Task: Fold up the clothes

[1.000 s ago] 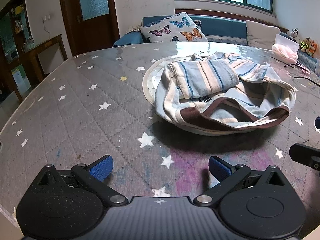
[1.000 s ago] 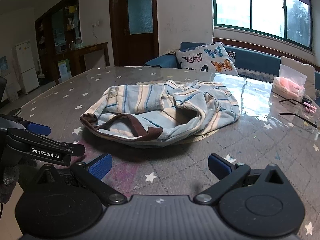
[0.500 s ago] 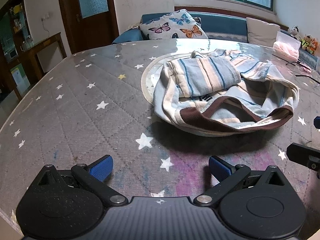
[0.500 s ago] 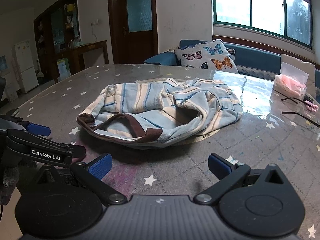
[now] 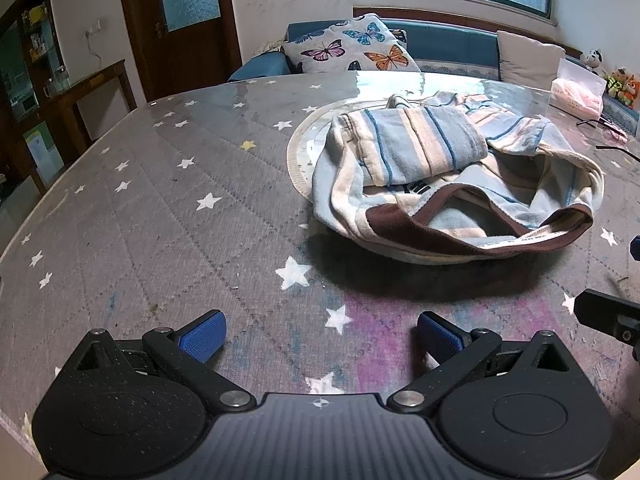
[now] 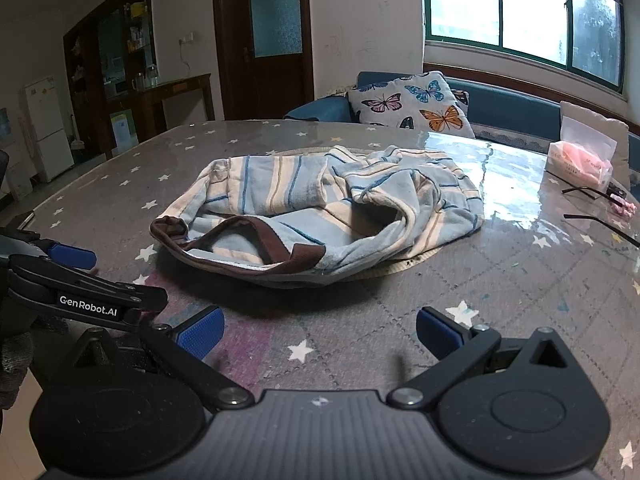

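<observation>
A crumpled striped garment (image 5: 440, 184), light blue and cream with a brown hem band, lies in a heap on the star-patterned table (image 5: 160, 216). It also shows in the right wrist view (image 6: 320, 216). My left gripper (image 5: 320, 334) is open and empty, low over the table short of the garment's brown hem. My right gripper (image 6: 318, 330) is open and empty, also short of the hem. The left gripper's side (image 6: 80, 300) shows at the left of the right wrist view.
A round mat (image 5: 304, 148) lies under the garment. A tissue pack (image 6: 580, 160) and thin black rods (image 6: 600, 224) lie at the table's far right. A sofa with a butterfly cushion (image 6: 412, 104) stands behind the table.
Both grippers have edged a little closer to the garment, which looks slightly larger. Both stay open. The garment has not moved.
</observation>
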Action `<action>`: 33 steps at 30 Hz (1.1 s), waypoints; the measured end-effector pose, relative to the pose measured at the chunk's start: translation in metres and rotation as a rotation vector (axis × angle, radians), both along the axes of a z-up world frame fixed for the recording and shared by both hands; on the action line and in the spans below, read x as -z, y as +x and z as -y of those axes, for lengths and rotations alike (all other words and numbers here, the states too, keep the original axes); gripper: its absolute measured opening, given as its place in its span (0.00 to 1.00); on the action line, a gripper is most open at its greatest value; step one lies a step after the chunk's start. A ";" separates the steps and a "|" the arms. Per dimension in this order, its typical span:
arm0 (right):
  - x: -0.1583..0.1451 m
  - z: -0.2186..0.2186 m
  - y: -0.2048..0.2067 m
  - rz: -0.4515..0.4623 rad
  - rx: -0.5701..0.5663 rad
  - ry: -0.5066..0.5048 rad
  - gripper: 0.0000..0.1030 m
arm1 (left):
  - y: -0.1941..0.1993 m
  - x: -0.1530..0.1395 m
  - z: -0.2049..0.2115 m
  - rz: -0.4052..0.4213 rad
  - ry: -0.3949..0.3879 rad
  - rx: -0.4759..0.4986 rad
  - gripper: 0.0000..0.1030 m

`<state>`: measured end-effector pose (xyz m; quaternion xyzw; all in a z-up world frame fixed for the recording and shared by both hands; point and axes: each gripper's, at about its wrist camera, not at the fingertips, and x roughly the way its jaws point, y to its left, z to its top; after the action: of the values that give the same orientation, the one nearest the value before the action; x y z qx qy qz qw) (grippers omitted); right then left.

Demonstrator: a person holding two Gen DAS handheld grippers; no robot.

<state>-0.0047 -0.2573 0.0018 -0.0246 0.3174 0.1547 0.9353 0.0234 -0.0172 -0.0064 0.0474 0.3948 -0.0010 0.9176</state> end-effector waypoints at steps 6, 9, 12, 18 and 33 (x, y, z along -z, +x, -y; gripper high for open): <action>0.001 -0.001 0.000 -0.002 0.000 0.002 1.00 | 0.001 -0.001 0.000 -0.002 0.004 0.000 1.00; 0.000 0.000 0.001 0.001 0.000 0.004 1.00 | 0.002 -0.001 -0.001 0.000 0.006 -0.003 1.00; -0.002 0.000 0.003 0.006 0.003 0.004 1.00 | 0.003 -0.004 -0.003 0.005 0.006 -0.007 1.00; -0.007 0.003 0.007 0.018 0.009 0.011 1.00 | 0.007 -0.014 -0.009 0.030 0.010 -0.017 1.00; -0.043 0.010 0.041 0.096 -0.001 -0.044 0.98 | 0.040 -0.054 -0.014 0.153 0.050 -0.005 1.00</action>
<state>0.0366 -0.2668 0.0452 -0.0529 0.2753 0.1469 0.9486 0.0637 -0.0028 0.0481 0.0693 0.3234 0.0147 0.9436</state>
